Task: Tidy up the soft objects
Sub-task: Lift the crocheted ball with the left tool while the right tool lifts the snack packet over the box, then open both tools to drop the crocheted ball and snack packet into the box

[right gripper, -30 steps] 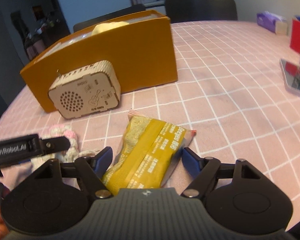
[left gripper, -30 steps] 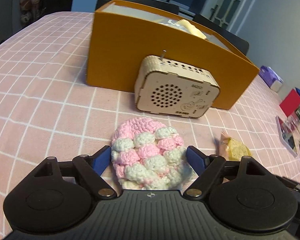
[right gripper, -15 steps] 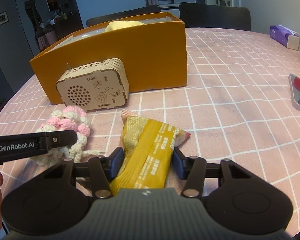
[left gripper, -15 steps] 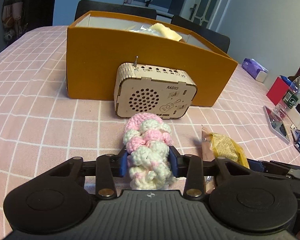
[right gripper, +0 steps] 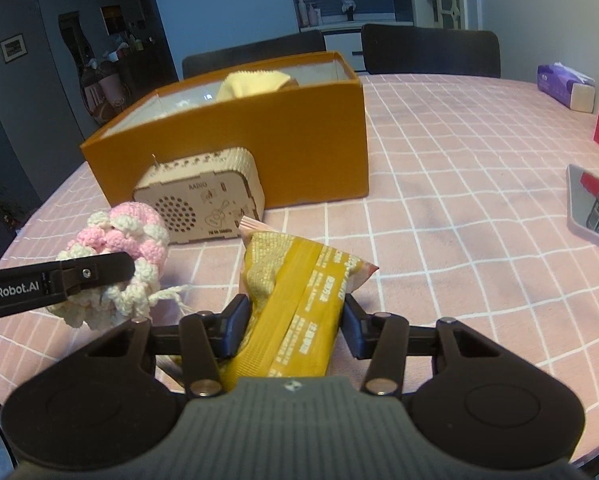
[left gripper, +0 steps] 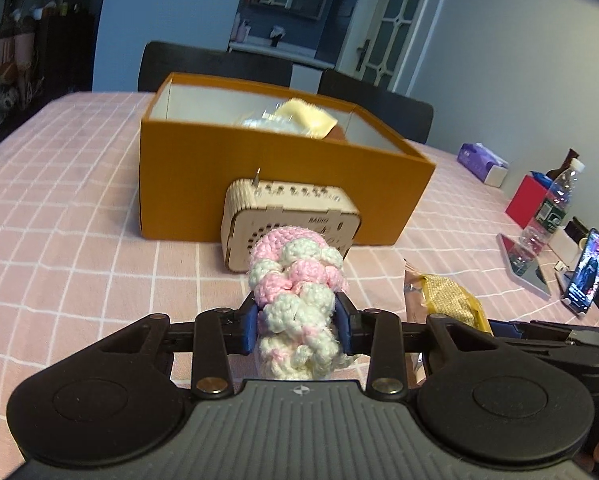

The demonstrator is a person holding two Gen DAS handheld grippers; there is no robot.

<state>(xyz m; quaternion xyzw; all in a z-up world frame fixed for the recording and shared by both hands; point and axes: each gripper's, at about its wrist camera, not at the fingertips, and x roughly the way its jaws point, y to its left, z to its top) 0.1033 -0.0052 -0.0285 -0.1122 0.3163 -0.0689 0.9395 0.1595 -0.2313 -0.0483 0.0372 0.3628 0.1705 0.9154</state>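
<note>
Phone [left gripper: 587,270] only in left view.

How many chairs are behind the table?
2. One black chair is behind the orange box, the other black chair to its right. More may be hidden outside the view.

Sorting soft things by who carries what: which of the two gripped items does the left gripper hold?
The pink-and-white crochet piece, squeezed in the left gripper. The right gripper clamps the yellow snack packet instead.
</note>
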